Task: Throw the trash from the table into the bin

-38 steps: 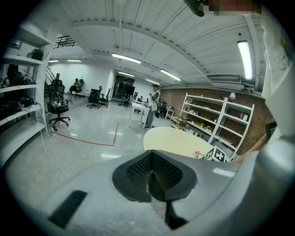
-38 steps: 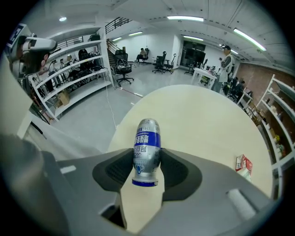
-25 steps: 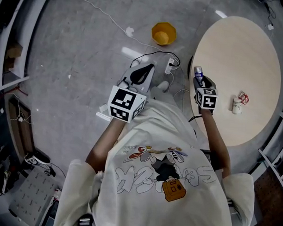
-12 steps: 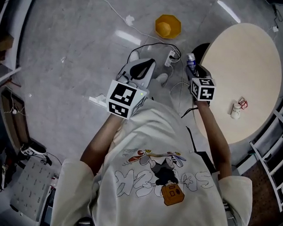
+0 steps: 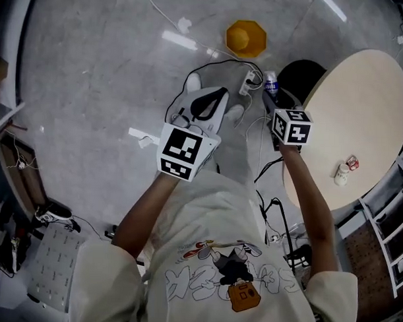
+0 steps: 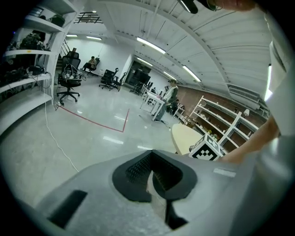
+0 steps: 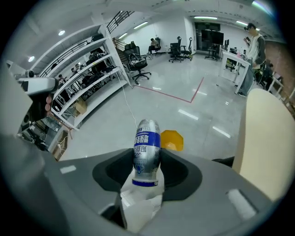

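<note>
We see the right gripper pinching a small silver-and-blue bottle between its jaws. The bottle stands upright in the grip, its top poking out past the tips. In the head view it hangs over the grey floor, off the edge of the round table. The yellow bin sits on the floor ahead of it, apart from the table. The left gripper has its jaws pressed together, with nothing that we can make out between them. It also points down at the floor, near a tangle of cables. Two bits of trash lie on the table near its edge – a little white bottle and, just beside it, a red-and-white wrapper.
</note>
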Motion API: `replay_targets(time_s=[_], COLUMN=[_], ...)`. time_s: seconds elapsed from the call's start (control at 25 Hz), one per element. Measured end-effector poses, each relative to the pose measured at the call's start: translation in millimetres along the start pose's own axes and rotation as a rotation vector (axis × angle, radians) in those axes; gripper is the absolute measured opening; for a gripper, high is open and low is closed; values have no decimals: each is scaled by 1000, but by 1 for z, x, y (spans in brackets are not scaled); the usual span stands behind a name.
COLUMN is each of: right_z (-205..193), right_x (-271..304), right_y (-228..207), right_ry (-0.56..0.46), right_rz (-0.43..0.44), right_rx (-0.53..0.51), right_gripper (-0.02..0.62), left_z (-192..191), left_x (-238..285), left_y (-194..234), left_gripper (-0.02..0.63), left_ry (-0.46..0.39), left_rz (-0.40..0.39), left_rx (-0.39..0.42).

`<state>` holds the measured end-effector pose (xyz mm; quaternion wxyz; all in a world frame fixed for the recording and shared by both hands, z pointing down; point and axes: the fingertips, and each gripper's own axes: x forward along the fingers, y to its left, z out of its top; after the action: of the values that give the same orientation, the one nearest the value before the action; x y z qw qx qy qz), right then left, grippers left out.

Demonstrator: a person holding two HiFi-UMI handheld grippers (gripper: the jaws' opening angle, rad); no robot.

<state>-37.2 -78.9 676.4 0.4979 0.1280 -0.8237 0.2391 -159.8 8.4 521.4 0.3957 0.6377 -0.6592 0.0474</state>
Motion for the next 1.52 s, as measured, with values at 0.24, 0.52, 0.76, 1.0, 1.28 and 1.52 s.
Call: replay_targets(time_s=[0.24, 0.52, 0.76, 1.0, 1.28, 1.52], right_z=[7, -12, -29, -35, -40, -53], right_x=[64, 159, 238, 289, 350, 394], right_y=[-12, -39, -58, -69, -99, -127], right_ry=[23, 49, 80, 67, 71, 77], right_rz=[-22, -54, -59, -67, -84, -111], right_rx=[54, 91, 81, 84, 74, 94], right_gripper=[192, 192, 192, 192, 192, 192], left_z=[-11, -65, -106, -143, -177, -210], left_x=[41, 102, 159, 206, 264, 300], left_y=[40, 86, 128, 155, 183, 198], left_gripper=[3, 3, 3, 3, 3, 3], left_ry=[48, 112, 128, 142, 156, 174], left_rz=[-33, -57, -43, -45, -62, -76], left_rx=[26, 5, 12, 54, 97, 122])
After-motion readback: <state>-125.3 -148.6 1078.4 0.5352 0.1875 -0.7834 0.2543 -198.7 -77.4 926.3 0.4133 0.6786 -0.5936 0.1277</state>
